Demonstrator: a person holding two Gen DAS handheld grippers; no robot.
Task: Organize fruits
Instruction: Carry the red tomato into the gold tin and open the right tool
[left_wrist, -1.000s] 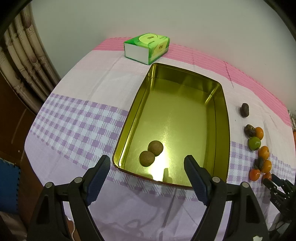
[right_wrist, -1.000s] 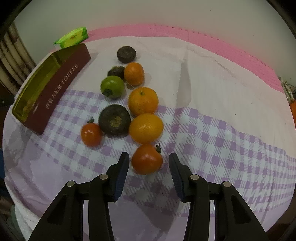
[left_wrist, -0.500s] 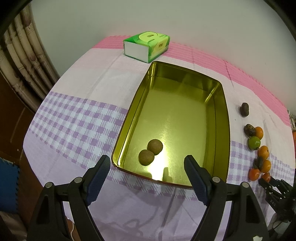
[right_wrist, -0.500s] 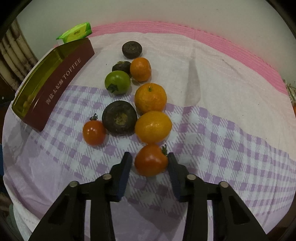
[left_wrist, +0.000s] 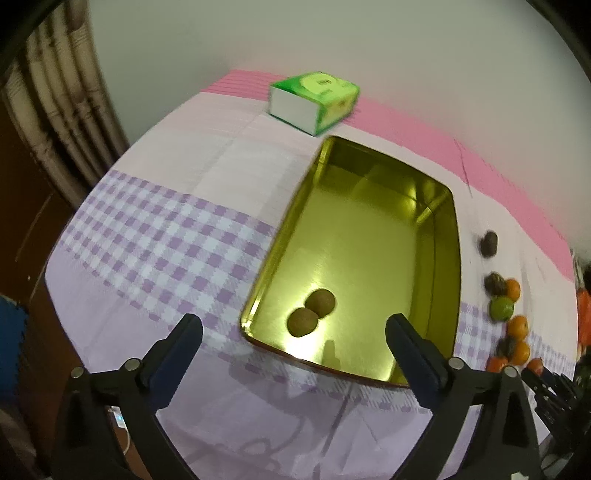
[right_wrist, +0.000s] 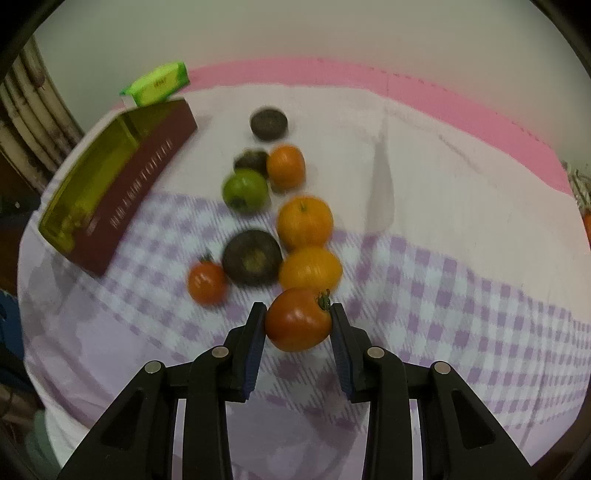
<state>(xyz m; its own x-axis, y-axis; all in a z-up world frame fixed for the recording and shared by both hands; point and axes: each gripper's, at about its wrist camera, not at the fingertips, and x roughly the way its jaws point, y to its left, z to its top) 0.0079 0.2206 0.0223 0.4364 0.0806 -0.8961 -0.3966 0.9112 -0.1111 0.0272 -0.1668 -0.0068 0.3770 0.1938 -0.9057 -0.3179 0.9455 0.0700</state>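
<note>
My right gripper (right_wrist: 297, 308) is shut on a red-orange tomato (right_wrist: 297, 321), its pads pressing both sides, at the near end of a row of fruit on the checked cloth. Beyond it lie two oranges (right_wrist: 310, 269) (right_wrist: 304, 221), a dark round fruit (right_wrist: 252, 258), a small tomato (right_wrist: 207, 282), a green fruit (right_wrist: 245, 189) and more. My left gripper (left_wrist: 293, 320) hovers at the near end of the gold tin (left_wrist: 456, 236); its jaws are opening with nothing between them. Two brown fruits (left_wrist: 320, 302) (left_wrist: 302, 322) sit touching inside the tin.
A green tissue box (left_wrist: 314, 101) stands behind the tin near the pink cloth border. The table's edge curves away on the left, with a ribbed curtain (left_wrist: 55, 110) beyond. In the left wrist view the fruit row (left_wrist: 515, 325) lies right of the tin.
The right jaws have closed onto the tomato, which now sits gripped between the pads. The left jaws have spread wider; the left gripper stays over the tin's near end.
</note>
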